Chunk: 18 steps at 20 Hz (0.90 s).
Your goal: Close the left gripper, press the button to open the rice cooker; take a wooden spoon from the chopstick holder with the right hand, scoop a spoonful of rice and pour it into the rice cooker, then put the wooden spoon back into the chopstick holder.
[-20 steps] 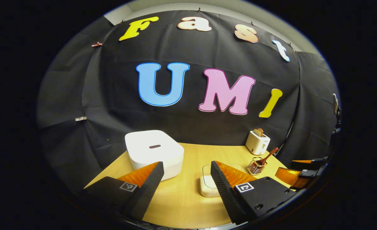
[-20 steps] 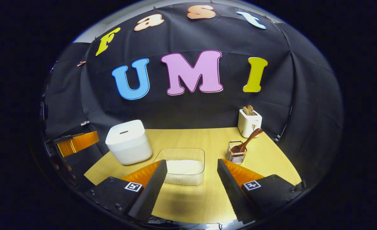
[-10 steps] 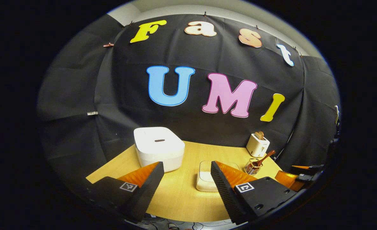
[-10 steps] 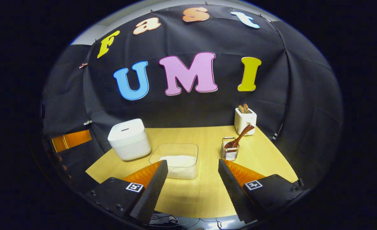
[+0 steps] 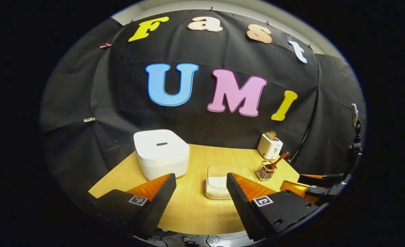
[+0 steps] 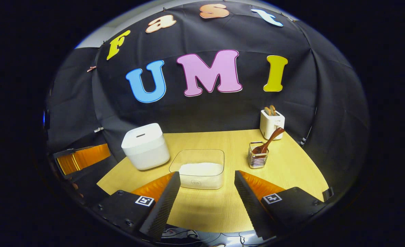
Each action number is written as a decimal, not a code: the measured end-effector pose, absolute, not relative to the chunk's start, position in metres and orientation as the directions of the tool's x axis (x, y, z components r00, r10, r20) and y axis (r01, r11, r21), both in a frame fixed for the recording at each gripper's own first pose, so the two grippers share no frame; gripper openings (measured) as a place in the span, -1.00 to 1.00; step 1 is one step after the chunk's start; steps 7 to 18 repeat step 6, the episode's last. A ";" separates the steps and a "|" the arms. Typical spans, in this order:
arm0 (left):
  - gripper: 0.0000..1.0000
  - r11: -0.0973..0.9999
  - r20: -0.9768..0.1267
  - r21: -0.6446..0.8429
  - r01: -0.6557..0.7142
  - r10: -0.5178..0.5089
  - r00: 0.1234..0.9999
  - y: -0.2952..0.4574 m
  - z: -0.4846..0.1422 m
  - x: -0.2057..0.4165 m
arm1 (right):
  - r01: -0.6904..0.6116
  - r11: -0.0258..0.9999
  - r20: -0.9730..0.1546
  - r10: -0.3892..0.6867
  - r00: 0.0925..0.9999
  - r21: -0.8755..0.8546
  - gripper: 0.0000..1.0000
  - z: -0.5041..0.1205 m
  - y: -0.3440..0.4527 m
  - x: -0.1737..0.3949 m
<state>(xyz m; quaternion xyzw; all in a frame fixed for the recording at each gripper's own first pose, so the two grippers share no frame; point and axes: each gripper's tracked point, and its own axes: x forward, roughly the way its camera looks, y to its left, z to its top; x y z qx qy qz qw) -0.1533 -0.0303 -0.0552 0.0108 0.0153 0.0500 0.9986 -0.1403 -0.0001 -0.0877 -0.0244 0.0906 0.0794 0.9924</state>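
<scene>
The rice cooker (image 5: 162, 158) is sitting closed at centre left of the left gripper view, lid slot facing up. Your left gripper (image 5: 201, 192) is hovering with fingers wide; pressing like that, they are likely straddling or slipping off the button. Your right gripper (image 6: 207, 192) is also gaping over the desk (image 6: 291, 171).

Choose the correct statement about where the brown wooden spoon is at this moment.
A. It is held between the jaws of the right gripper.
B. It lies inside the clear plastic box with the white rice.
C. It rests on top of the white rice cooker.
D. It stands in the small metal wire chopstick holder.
D: the brown wooden spoon leans in the small metal wire chopstick holder, near the white toaster, and both grippers' jaws are open and empty.
</scene>
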 end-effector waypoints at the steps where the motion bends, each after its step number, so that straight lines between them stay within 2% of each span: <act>1: 0.91 0.995 -0.026 0.030 -0.092 0.093 0.995 -0.030 -0.054 -0.151 | -0.164 0.986 -0.187 0.155 0.970 -0.032 0.97 -0.089 0.001 -0.139; 6: 0.92 0.998 -0.039 0.011 -0.061 0.061 0.997 -0.027 -0.057 -0.136 | -0.164 0.986 -0.175 0.158 0.972 -0.025 0.97 -0.084 0.009 -0.123; 18: 0.92 0.998 -0.039 0.011 -0.061 0.061 0.997 -0.027 -0.057 -0.136 | -0.164 0.986 -0.175 0.158 0.972 -0.025 0.97 -0.084 0.009 -0.123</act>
